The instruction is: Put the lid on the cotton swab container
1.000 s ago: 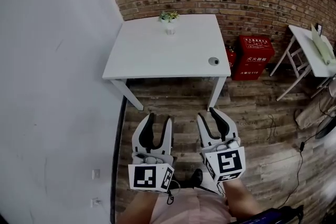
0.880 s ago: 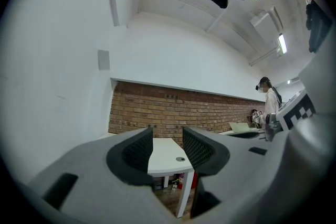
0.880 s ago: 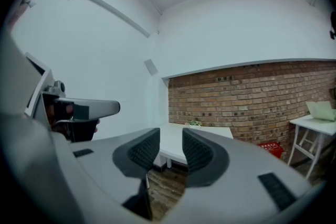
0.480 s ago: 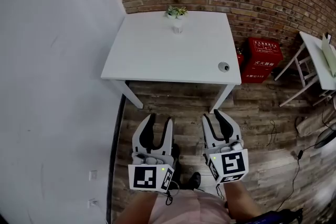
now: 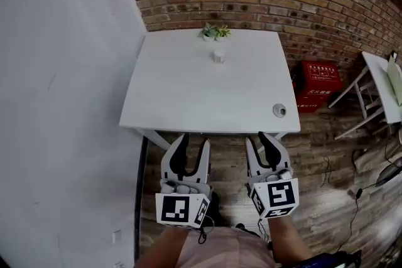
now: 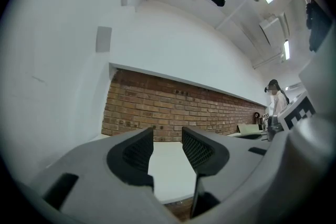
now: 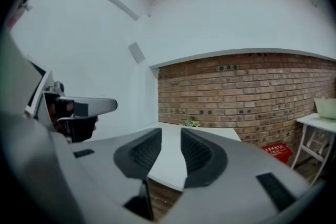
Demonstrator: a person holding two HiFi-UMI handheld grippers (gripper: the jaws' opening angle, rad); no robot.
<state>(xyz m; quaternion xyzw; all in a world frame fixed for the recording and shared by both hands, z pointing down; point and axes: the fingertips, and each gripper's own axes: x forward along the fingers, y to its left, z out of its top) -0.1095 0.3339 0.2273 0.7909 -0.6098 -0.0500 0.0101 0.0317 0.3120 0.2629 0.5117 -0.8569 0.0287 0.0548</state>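
A white table point(image 5: 182, 85) stands against the brick wall. On it, a small clear container point(image 5: 218, 56) sits near the far edge, in front of a little potted plant point(image 5: 215, 31). A small round lid-like object point(image 5: 279, 110) lies by the table's front right corner. My left gripper point(image 5: 191, 142) and right gripper point(image 5: 258, 139) hover side by side just short of the table's front edge, far from both items. The left gripper point(image 6: 167, 141) is open and empty. The right gripper's point(image 7: 170, 147) jaws are closing with nothing between them; the plant point(image 7: 191, 124) shows beyond them.
Red fire-equipment boxes point(image 5: 319, 80) sit on the wooden floor right of the table. A second white table point(image 5: 382, 81) stands at the far right, with cables on the floor nearby. A white wall point(image 5: 63, 103) runs along the left. A person point(image 6: 276, 100) stands far off.
The head view has moved toward the table, which now sits lower and larger in frame. Both grippers have come up to its front edge. The right jaws look slightly narrower.
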